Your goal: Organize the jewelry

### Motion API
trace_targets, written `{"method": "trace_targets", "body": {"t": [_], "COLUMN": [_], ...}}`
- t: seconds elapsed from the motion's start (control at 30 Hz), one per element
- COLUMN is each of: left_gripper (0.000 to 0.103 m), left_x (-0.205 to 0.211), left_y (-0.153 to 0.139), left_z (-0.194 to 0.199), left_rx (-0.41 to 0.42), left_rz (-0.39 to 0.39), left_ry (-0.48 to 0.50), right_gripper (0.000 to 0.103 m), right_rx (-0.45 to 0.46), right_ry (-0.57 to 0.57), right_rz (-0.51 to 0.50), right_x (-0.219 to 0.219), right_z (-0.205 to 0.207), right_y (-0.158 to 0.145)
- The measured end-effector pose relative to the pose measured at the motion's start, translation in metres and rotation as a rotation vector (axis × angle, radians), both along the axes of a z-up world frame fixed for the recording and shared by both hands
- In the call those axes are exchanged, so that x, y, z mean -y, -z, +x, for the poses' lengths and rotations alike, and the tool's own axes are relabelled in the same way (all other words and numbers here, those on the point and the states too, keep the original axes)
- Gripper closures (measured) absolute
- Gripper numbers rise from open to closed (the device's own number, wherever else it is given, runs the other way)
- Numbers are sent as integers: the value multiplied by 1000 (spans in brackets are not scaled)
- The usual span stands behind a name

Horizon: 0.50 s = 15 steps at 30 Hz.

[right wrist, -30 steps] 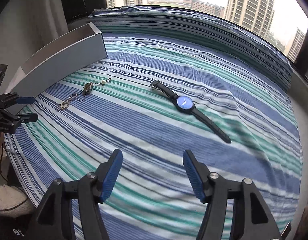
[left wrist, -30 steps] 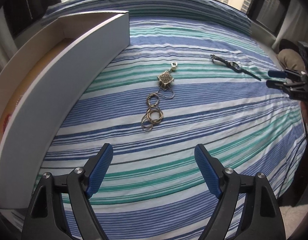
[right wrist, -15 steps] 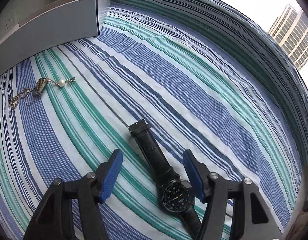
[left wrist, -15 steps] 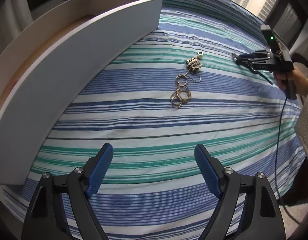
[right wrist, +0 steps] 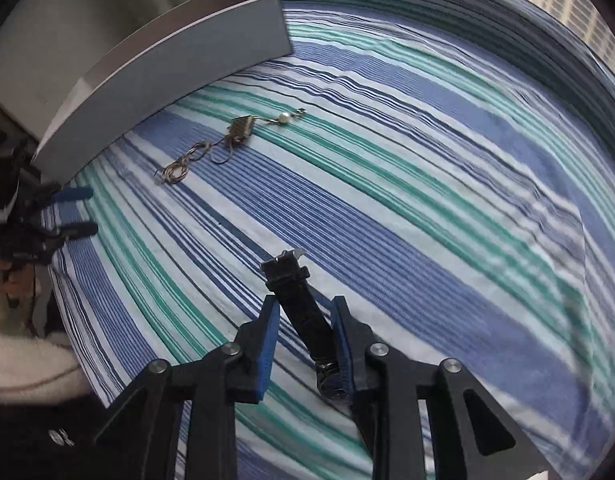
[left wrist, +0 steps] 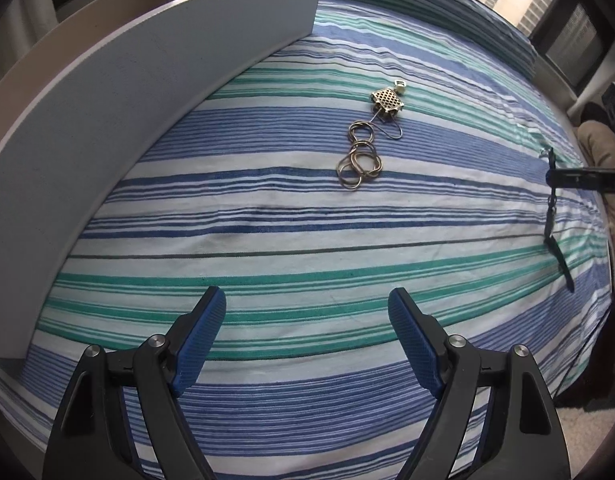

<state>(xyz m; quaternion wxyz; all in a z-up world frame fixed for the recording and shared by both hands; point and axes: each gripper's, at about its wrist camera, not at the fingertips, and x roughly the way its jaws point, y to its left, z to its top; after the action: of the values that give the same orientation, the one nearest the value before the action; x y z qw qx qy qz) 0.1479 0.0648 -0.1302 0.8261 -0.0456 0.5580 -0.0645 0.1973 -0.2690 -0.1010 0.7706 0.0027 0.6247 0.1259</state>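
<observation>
Narrowing around the black wristwatch (right wrist: 303,312) strap on the striped bedsheet (right wrist: 447,208), the right gripper (right wrist: 305,344) is seen not quite clamped, so the strap could be pinched off-centre and slip, while the left gripper (left wrist: 307,336) is held wide apart.

Quick tally, what I see: 1 watch (right wrist: 303,312), black strap, sitting between my right gripper (right wrist: 305,322) pads. 1 necklace (left wrist: 371,136) w/ 1 lattice pendant and 1 pearl bead (right wrist: 283,118) at its end, chain bunched in loops. 1 long grey box (left wrist: 147,92), open top. 1 bed (left wrist: 307,224) under it all, striped sheet, blue/green/white. 2 grippers total: my right, plus my left gripper (left wrist: 307,336), each w/ 2 blue pads. So 2 jewelry pcs, 1 container.
</observation>
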Motion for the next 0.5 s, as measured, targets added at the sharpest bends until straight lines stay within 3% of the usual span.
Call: {"method": "trace_targets", "body": {"t": [0.07,0.17,0.23,0.27,0.43,0.5], "left_gripper": [19,19,16,13,12,12], "left_x": [4,7,3,0,-11,-3], "left_y": [-2,-14,-20,-21,-24,-28], "left_z": [0,-7,-10,-10,10,25], "left_rx": [7,37,54,58,51,52], "left_rz": [-2,13,30,38,46,26], "left_ry": [5,22,28,26,26,74], "right_gripper": [76,76,58,57,57,57], "right_rx": [-8,55,54,60,62,48], "right_ry": [122,192,239,263,268,253], "right_rz": [82,21,23,30,29,32], "right_x": [13,20,30,35,44,45], "right_z": [6,19,31,32,15,1], "right_y": [-2,2,10,11,9,8]}}
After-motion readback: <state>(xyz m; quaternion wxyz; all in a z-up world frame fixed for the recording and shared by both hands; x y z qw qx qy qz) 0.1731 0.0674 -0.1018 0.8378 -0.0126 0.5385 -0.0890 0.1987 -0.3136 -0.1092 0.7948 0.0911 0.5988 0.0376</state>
